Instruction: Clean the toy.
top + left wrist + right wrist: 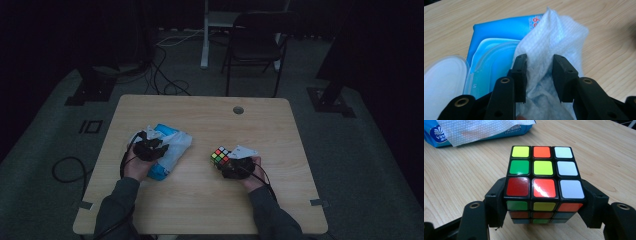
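On table: left tongs (539,75) part-open, straddling wet wipe (554,42); right tongs (545,202) clamped on cube (544,182).

On your tabletop (200,200), the wipes pack (161,131) lies toward the left edge with a wet wipe (176,145) draped over it; the puzzle cube (220,156) sits well apart, nearer the right edge.

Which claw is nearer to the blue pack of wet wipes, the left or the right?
Left. The left claw hangs over the wet wipes pack, around a wipe. The right claw holds the Rubik's cube, well apart.
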Demonstrator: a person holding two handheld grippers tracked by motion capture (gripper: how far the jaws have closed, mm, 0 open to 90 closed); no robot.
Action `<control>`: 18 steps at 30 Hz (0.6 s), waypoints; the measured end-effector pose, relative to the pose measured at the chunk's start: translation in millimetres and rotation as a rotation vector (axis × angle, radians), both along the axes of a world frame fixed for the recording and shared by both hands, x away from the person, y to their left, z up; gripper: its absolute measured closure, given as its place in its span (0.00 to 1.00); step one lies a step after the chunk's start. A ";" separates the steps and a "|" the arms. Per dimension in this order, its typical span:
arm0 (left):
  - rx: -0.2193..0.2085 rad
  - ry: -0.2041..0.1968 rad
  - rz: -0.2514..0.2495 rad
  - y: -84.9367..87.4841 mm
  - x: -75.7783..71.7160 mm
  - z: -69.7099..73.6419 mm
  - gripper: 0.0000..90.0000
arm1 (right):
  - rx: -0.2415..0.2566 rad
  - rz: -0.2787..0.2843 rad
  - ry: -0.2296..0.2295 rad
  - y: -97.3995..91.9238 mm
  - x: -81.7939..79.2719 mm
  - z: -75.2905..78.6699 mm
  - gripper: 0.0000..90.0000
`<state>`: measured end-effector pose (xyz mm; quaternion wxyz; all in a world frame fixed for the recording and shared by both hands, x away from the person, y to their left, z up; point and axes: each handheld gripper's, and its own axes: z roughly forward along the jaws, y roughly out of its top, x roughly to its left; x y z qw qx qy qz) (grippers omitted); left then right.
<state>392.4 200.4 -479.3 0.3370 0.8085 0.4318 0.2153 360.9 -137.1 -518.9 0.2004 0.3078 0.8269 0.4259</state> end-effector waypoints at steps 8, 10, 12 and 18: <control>-0.092 0.021 -0.010 10.7 3.4 2.4 0.76 | 0.001 0.001 -0.002 0.3 -0.5 0.6 0.38; -0.104 0.022 -0.013 12.8 4.7 3.3 0.74 | 0.000 0.002 -0.001 0.0 -0.2 0.4 0.38; -0.063 0.024 -0.013 10.7 6.9 2.5 0.83 | 0.000 0.003 -0.001 0.2 -0.3 0.4 0.38; -0.030 0.034 -0.031 4.2 10.9 -1.0 0.96 | 0.002 -0.001 -0.003 -0.4 -0.4 0.9 0.38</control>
